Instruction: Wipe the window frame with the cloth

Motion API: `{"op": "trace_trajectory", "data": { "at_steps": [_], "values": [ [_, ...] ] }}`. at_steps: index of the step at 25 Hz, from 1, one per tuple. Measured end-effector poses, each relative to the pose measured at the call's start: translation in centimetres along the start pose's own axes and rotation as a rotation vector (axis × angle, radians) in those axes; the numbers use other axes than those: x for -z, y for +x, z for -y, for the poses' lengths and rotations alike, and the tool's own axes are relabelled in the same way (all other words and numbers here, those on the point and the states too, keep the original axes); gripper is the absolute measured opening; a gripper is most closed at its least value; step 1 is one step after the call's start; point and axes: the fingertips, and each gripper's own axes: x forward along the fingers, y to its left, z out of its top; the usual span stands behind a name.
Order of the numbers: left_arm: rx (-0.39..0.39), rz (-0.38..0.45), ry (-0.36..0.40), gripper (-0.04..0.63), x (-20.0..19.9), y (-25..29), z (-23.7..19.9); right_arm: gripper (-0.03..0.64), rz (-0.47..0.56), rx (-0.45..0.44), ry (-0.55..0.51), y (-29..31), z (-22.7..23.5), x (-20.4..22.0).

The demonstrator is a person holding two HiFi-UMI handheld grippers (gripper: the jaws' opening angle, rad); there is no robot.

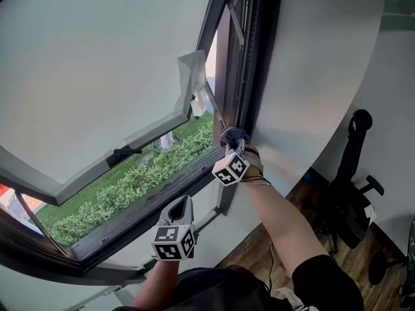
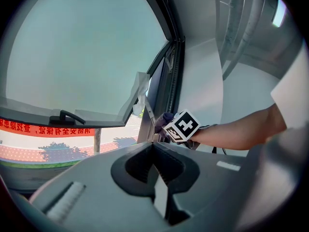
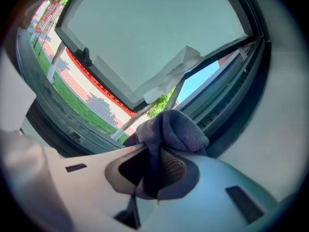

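Left gripper (image 1: 181, 205) low, near body, fingers together, nothing between them, apart from frame. Right gripper (image 1: 232, 149) further out, arm stretched. Its fingers are clamped on purple cloth (image 3: 170, 128), the wad bulging past the fingertips. Cloth sits at lower corner of dark window frame (image 1: 250, 76), against the upright. Beyond: pane (image 1: 97, 70) swung outward, torn white film (image 1: 193, 76) at its corner, hedge (image 1: 130, 185) below.

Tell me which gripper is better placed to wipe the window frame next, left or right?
Right. The right gripper is clamped on the cloth, which is up at the lower corner of the dark window frame. The left gripper is shut on nothing and sits lower, away from that corner.
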Motion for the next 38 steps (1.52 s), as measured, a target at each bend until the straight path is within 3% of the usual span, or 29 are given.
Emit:
{"op": "trace_trajectory", "data": {
  "at_steps": [7,19,29,38],
  "values": [
    [-0.014,0.008,0.0,0.008,-0.3,-0.2,-0.8,0.054,-0.032,-0.042,-0.011,0.6,-1.9,1.3],
    [-0.055,0.01,-0.005,0.008,-0.3,-0.9,-2.4,0.052,-0.168,-0.191,0.039,2.3,-7.5,5.9],
    [-0.089,-0.035,-0.036,0.008,1.3,-1.3,-3.5,0.048,-0.143,-0.172,0.111,2.8,-8.2,6.6],
    [-0.163,-0.034,-0.068,0.008,2.0,-2.3,-3.9,0.046,-0.122,-0.312,0.354,1.8,-8.3,5.7]
  ]
}}
